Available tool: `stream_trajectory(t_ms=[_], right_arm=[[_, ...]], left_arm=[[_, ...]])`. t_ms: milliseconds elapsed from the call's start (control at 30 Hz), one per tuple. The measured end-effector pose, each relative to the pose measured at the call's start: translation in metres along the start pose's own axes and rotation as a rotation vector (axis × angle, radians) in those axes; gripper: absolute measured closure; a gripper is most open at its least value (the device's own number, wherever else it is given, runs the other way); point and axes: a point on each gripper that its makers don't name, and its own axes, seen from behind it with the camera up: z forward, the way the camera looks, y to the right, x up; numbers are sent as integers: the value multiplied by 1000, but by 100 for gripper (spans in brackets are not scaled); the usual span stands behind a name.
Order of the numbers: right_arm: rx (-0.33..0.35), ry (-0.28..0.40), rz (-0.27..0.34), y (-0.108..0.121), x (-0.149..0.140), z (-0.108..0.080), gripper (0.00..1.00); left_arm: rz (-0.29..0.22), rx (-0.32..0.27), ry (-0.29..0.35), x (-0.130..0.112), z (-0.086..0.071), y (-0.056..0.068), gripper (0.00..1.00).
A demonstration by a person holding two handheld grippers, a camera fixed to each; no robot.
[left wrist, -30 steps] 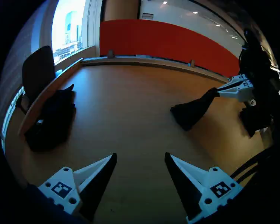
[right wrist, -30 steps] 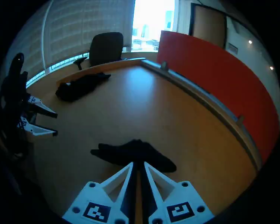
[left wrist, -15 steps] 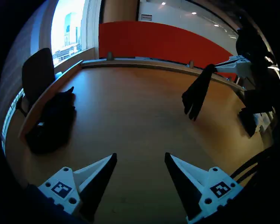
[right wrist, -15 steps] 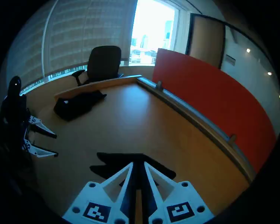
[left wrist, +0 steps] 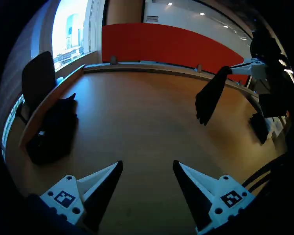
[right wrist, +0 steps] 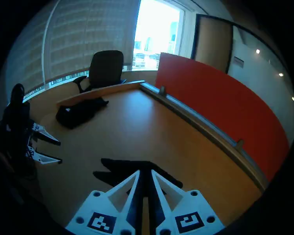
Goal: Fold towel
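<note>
Dark towel (left wrist: 209,100) dangles bunched above the wooden counter (left wrist: 139,109) on the right, pinched by one end in the right gripper (right wrist: 145,173). The left gripper (left wrist: 147,166) hovers near, spread and empty. Such a thin pinch could slip, dropping it in a heap.

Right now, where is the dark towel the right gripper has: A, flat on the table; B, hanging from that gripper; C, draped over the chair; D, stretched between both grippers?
B: in the left gripper view the towel hangs down from the right gripper, whose fingers are shut on its top end, while the left gripper stands open and empty.
</note>
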Motion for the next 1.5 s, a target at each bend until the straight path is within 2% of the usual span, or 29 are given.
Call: stream_trajectory(t_ms=[300, 667, 1500], right_arm=[[-37, -2, 23, 31, -11, -29, 95], [-91, -31, 46, 81, -44, -74, 95], [-210, -101, 124, 193, -123, -159, 95]], left_arm=[[17, -10, -2, 5, 4, 7, 5], [27, -11, -5, 10, 5, 14, 5], [29, 23, -13, 17, 3, 13, 5]])
